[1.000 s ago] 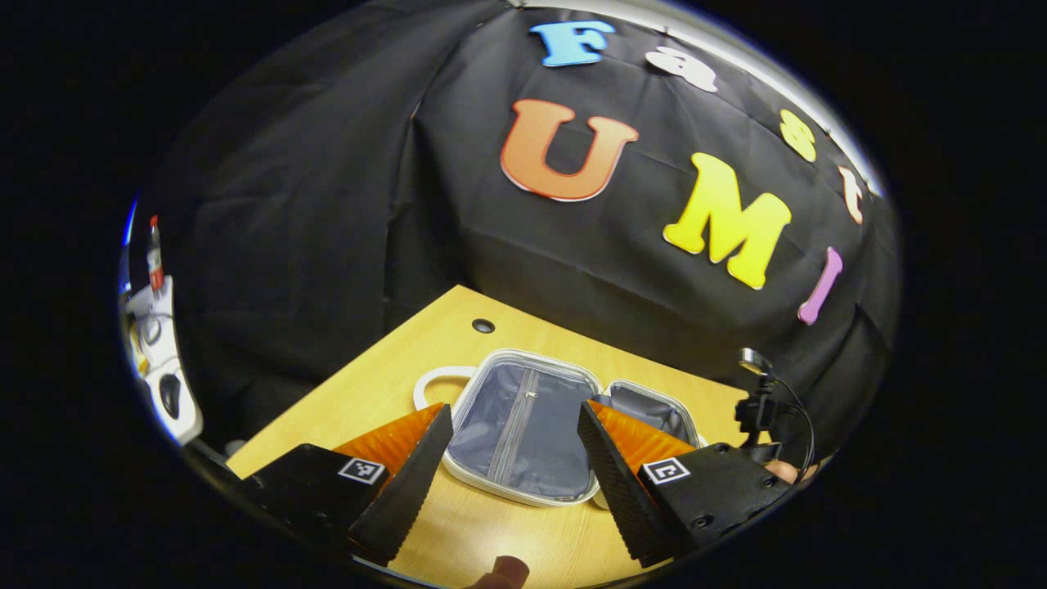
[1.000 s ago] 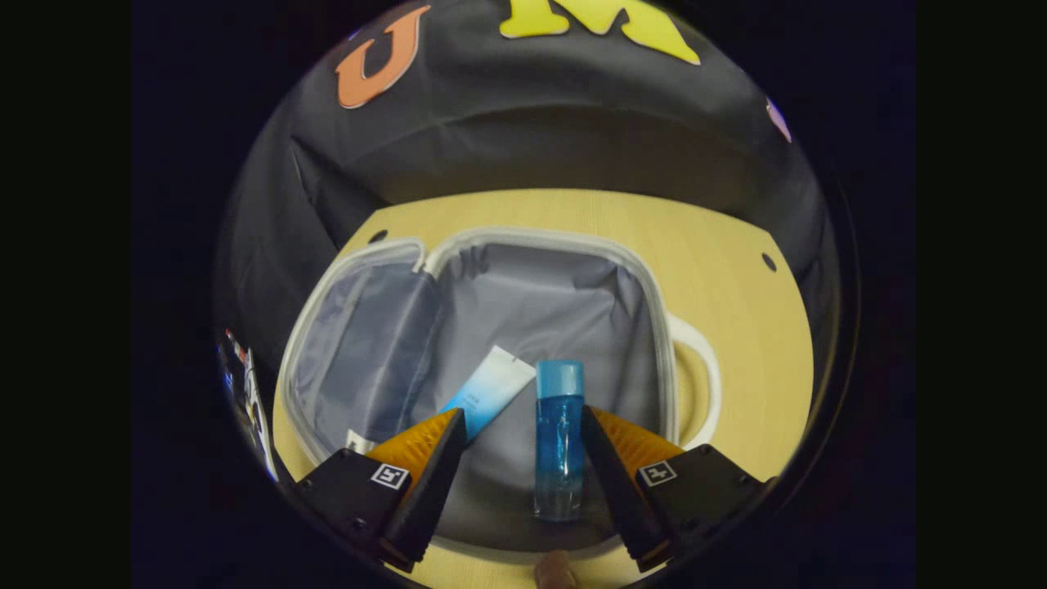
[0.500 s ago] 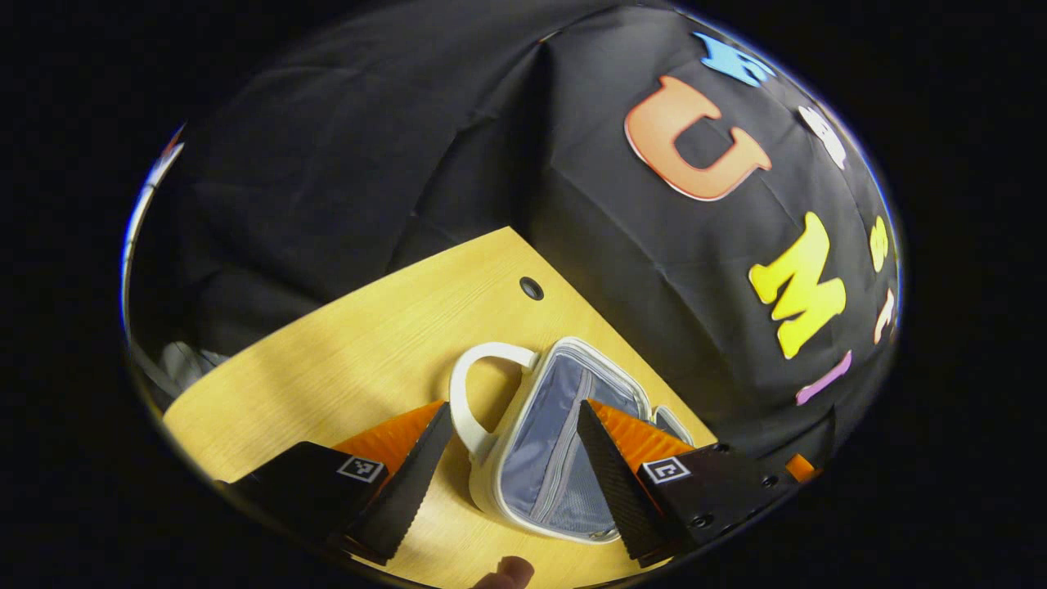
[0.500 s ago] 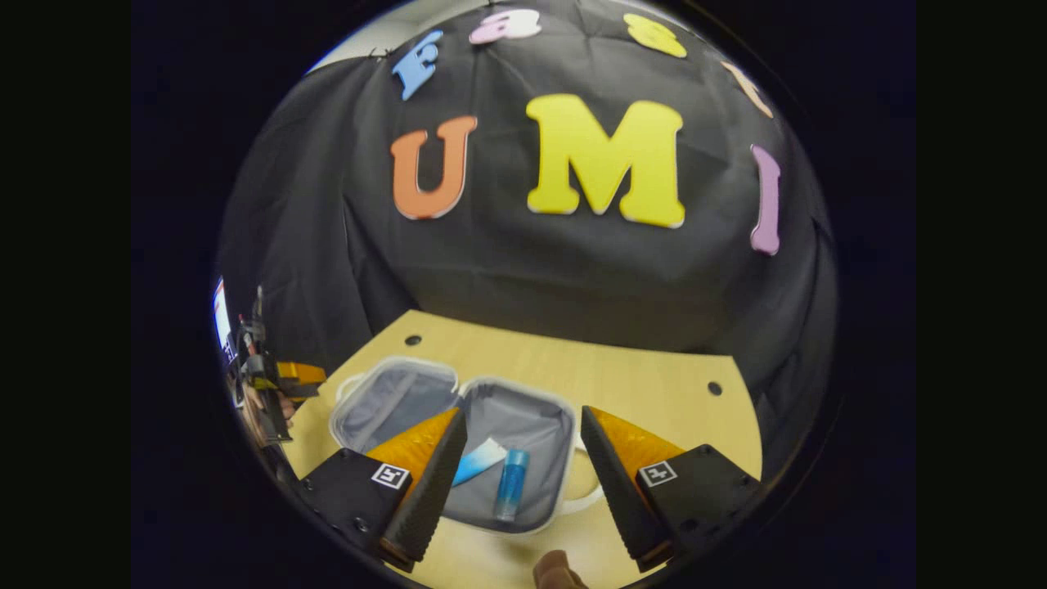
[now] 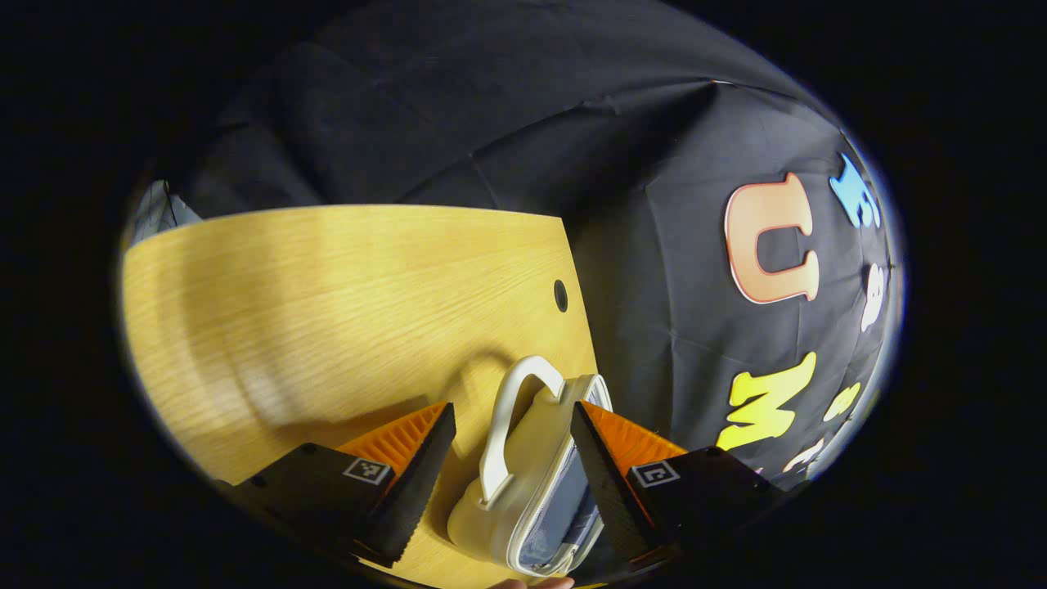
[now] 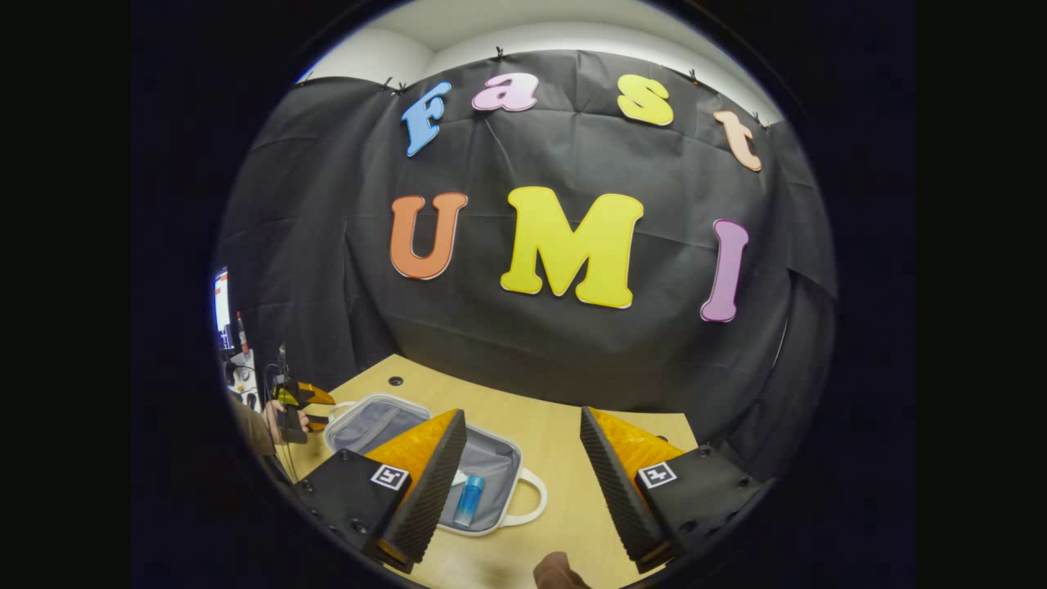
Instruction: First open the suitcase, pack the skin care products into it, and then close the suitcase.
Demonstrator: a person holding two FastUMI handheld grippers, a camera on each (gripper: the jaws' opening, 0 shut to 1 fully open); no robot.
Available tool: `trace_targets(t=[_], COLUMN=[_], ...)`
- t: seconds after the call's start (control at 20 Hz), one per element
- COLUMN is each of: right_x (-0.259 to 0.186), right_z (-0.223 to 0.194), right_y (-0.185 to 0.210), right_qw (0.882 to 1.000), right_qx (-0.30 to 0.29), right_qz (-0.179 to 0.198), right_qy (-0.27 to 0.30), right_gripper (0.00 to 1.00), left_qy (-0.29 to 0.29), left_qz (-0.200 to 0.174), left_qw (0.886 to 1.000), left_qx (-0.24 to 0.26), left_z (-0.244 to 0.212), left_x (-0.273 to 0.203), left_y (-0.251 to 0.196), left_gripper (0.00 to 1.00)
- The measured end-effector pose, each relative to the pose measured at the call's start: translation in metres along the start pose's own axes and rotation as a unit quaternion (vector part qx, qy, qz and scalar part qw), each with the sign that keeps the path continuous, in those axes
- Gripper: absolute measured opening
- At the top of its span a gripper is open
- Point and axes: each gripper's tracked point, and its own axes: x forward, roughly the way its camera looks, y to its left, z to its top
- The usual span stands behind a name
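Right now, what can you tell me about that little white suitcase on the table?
The suitcase is small, with a white shell, a white loop handle on each half, and grey fabric lining. It lies open on the wooden table, both halves spread. A blue bottle rests inside the nearer half. In the left gripper view, the left gripper has its open jaws either side of the far half's handle and edge; contact can't be told.

Left tool [image 5: 509, 458]: two wedge-shaped fingers w/ ribbed outer sides and toothed inner faces, on black blocks. Each block has a small square black-and-white marker. Right tool [image 6: 523, 466]: same build, w/ small screws on the blocks. In the right gripper view, the left tool [image 6: 315, 398] is far off, w/ thin cables, and a brownish sleeve [image 6: 248, 425] shows behind it.
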Motion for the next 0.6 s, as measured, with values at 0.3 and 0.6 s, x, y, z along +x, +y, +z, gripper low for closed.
trace_targets(t=[0.3, 0.6], right_x=[-0.011, -0.019], right_z=[-0.001, 0.012], right_y=[-0.015, -0.023], right_qw=[1.000, 1.000], right_qx=[-0.006, 0.006], right_qz=[-0.011, -0.015], right_qy=[0.000, -0.021], right_gripper=[0.82, 0.82], left_qy=[0.015, -0.001], left_qz=[0.021, 0.031], left_qw=[1.000, 0.998], left_qx=[-0.012, 0.052], left_z=[-0.012, -0.008], left_x=[0.009, -0.010], left_y=[0.014, -0.022], left_gripper=[0.19, 0.03])
